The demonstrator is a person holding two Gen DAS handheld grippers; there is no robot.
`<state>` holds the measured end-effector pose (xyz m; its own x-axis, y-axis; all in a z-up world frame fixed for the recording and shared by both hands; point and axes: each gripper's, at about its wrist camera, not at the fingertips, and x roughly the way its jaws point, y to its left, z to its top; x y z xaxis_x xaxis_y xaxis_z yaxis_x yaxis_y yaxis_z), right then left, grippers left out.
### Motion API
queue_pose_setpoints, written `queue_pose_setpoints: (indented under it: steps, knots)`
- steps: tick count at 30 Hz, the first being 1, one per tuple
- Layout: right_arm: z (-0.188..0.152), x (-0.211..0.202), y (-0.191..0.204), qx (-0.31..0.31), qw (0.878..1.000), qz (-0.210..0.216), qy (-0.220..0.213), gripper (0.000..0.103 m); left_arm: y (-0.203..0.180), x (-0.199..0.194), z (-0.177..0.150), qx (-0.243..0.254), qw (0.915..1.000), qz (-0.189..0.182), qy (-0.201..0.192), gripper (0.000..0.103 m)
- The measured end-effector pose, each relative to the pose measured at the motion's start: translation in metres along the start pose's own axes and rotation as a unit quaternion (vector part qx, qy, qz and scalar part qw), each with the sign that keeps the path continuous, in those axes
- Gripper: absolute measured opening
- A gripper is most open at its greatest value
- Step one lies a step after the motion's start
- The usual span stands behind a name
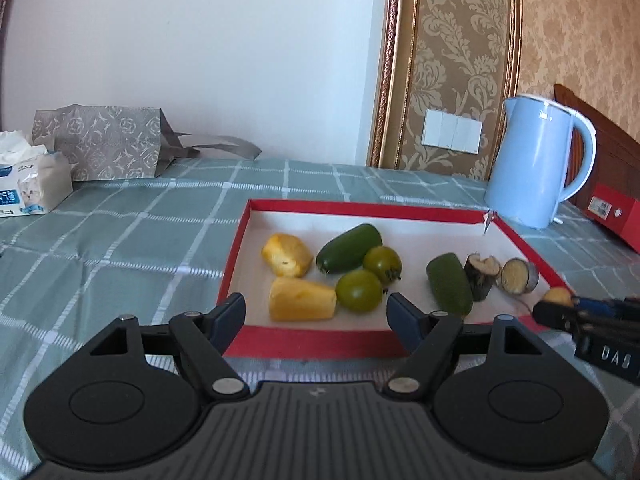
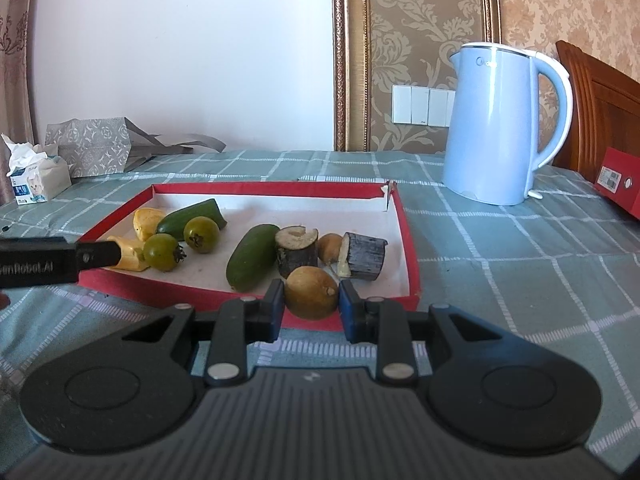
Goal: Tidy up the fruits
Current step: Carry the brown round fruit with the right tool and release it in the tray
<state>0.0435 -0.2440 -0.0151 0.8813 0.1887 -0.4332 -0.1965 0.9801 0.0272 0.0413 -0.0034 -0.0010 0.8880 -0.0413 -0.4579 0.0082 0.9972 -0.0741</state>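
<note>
Fruits are lying grouped in the red tray [image 1: 236, 248] on the worktop, and my right gripper [image 2: 311, 300] is clamping a round yellow-brown fruit [image 2: 310, 294] at the tray's near right corner. My left gripper [image 1: 316, 312] is hanging wide and empty at the near edge, its jaws just before the yellow chunk [image 1: 302, 300] and green tomato [image 1: 359, 290].

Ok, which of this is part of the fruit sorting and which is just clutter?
Job:
red tray
yellow chunks
green tomatoes
green cucumbers
dark cut pieces
brown fruit in right gripper

Clutter:
blue kettle
tissue pack
patterned bag
red box
</note>
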Motion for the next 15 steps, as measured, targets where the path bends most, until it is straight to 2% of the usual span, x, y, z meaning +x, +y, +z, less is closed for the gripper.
queue_pose_setpoints:
  steps: [3, 7, 15]
  knots:
    - [0.001, -0.001, -0.001, 0.005, 1.000, 0.001, -0.004, 0.027, -0.001, -0.001, -0.001, 0.007, 0.9999, 0.013, 0.001, 0.078]
    - [0.010, -0.003, -0.001, 0.011, 1.000, 0.013, -0.012, 0.027, 0.002, 0.001, -0.001, 0.000, 0.9999, 0.009, 0.013, 0.081]
    - [0.037, 0.012, 0.018, -0.023, 0.999, 0.027, -0.013, 0.027, 0.003, 0.005, -0.001, 0.001, 0.9995, 0.018, 0.026, 0.081]
